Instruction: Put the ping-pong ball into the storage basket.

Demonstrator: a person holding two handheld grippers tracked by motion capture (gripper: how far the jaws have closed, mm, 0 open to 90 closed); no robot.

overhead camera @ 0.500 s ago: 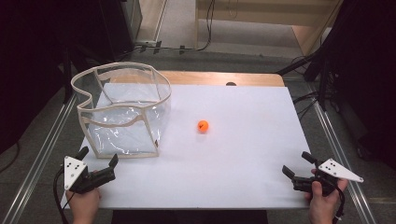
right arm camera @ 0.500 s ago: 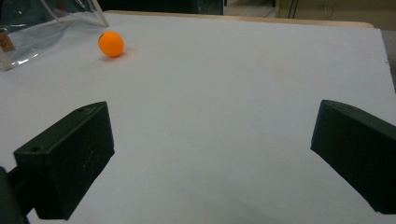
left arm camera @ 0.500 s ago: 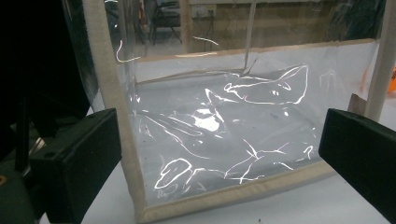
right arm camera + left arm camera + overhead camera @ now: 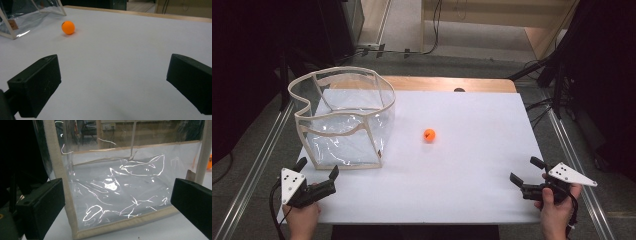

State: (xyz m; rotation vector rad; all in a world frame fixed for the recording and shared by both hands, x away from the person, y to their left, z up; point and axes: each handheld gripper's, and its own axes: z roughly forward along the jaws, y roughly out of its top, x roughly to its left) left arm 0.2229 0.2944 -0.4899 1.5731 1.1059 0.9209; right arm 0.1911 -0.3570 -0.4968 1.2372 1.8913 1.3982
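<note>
While both grippers were held low at the near edge, the left gripper (image 4: pixel 317 170) was seen spread wide, empty, just before the clear bag (image 4: pixel 344 120). Ahead and leftward of the equally wide, empty right gripper (image 4: pixel 523 171), the orange ball (image 4: pixel 429 134) was seen, well apart.

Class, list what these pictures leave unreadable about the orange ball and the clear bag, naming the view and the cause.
- Orange ball: its dark mark is too small to read in the high view and the right gripper view.
- Clear bag: cut off by the frame edges in the left gripper view; glare hides its floor.
- Bag's small tag: blurred in the right gripper view.
</note>
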